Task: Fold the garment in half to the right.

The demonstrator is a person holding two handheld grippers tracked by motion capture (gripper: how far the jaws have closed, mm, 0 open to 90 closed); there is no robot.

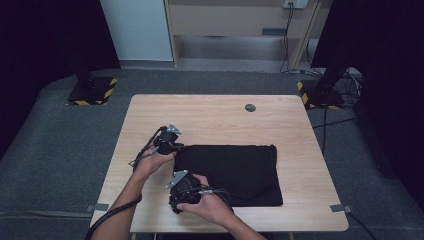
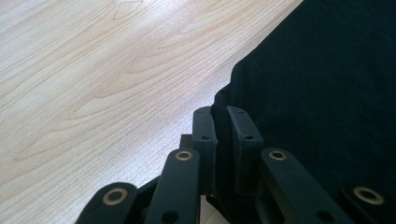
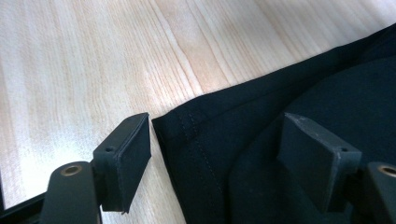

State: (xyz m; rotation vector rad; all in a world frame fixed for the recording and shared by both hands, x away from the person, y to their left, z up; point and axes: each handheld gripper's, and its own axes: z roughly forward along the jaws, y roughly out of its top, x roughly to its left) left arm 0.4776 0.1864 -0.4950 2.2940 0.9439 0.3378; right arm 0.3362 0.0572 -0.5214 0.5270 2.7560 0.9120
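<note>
A black cloth (image 1: 235, 172) lies folded flat on the near half of a light wooden table (image 1: 215, 115). My left gripper (image 1: 176, 147) is at the cloth's far left corner. In the left gripper view that gripper (image 2: 222, 114) is shut, with a raised fold of the cloth's edge (image 2: 327, 84) pinched between the pads. My right gripper (image 1: 177, 202) is at the cloth's near left corner. In the right gripper view it (image 3: 217, 140) stands open over the hemmed corner of the cloth (image 3: 261, 121), one pad over bare wood and the other over the fabric.
A small dark round disc (image 1: 250, 107) sits in the tabletop near the far edge. Two stands with yellow-and-black bases are on the floor, one at the left (image 1: 92, 90) and one at the right (image 1: 320, 95). Cables run across the floor at the right.
</note>
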